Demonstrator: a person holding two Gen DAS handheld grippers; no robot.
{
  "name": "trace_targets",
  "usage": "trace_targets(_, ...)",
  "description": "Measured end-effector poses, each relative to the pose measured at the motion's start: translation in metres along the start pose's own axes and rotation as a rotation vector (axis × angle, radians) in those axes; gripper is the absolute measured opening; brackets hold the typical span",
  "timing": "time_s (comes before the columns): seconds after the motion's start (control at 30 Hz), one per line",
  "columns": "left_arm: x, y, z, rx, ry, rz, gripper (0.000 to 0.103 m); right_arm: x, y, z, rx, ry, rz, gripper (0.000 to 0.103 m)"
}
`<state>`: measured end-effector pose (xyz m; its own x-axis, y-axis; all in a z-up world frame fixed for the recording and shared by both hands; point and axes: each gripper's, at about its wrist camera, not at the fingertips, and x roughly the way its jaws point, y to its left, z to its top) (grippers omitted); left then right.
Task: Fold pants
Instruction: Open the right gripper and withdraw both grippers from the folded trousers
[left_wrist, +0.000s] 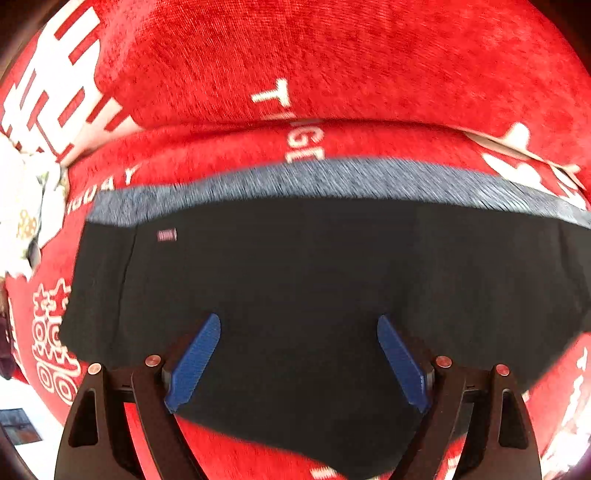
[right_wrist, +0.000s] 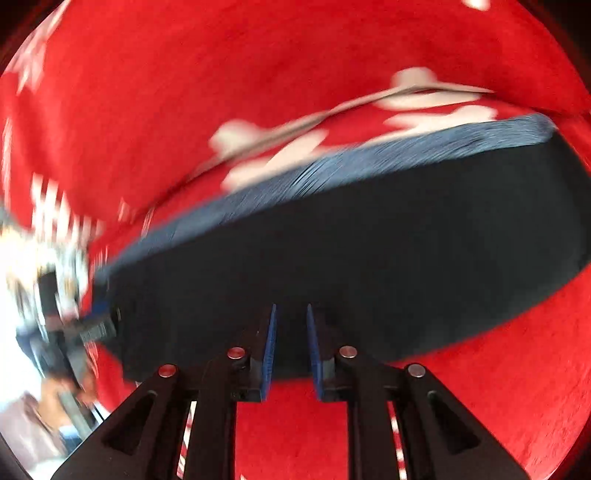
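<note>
Dark navy pants (left_wrist: 295, 266) lie folded flat on a red blanket, with a grey-blue waistband (left_wrist: 332, 181) along their far edge. My left gripper (left_wrist: 298, 325) is open, its blue fingers (left_wrist: 195, 362) spread wide just above the near part of the pants, holding nothing. In the right wrist view the same pants (right_wrist: 369, 258) lie across the middle, blurred by motion. My right gripper (right_wrist: 291, 314) hovers over their near edge with its blue pads (right_wrist: 271, 347) a narrow gap apart and nothing between them.
The red blanket (left_wrist: 332, 55) with white lettering covers the whole surface, with a fold ridge behind the pants. A white flowered object (left_wrist: 22, 206) lies at the left. The other gripper's body (right_wrist: 62, 321) shows blurred at the left of the right wrist view.
</note>
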<state>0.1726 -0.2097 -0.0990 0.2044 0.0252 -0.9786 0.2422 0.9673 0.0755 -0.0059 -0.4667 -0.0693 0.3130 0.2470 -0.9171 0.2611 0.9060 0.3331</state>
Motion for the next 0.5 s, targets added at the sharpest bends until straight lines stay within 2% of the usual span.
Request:
trace_targets(0.1,0.002,-0.014,-0.023,0.060,0.034,-0.013,0.089,0.017,0.014,-0.020,-0.018,0.045,-0.055,0.019)
trace_targets(0.17,-0.001,-0.023,-0.036,0.099,0.018,-0.016,0.089,0.016,0.016,-0.023,0.001,0.040,-0.055,0.019)
trace_targets(0.23,-0.004,-0.022,-0.045,0.110,-0.003,-0.015,0.089,0.017,0.014,-0.025,0.015,0.076,-0.057,0.020)
trace_targets(0.3,-0.006,-0.016,-0.045,0.091,0.010,-0.027,0.089,0.013,0.007,-0.029,0.041,0.121,-0.088,0.020)
trace_targets(0.43,-0.005,-0.006,-0.043,0.114,0.006,-0.025,0.089,-0.011,0.020,-0.034,0.073,0.057,-0.050,0.020)
trace_targets(0.47,-0.004,-0.008,-0.043,0.125,0.000,-0.021,0.089,-0.013,0.029,-0.031,0.062,0.045,-0.027,0.021)
trace_targets(0.5,-0.010,-0.012,-0.049,0.132,-0.004,-0.015,0.089,-0.010,0.039,-0.026,0.050,0.041,-0.020,0.027)
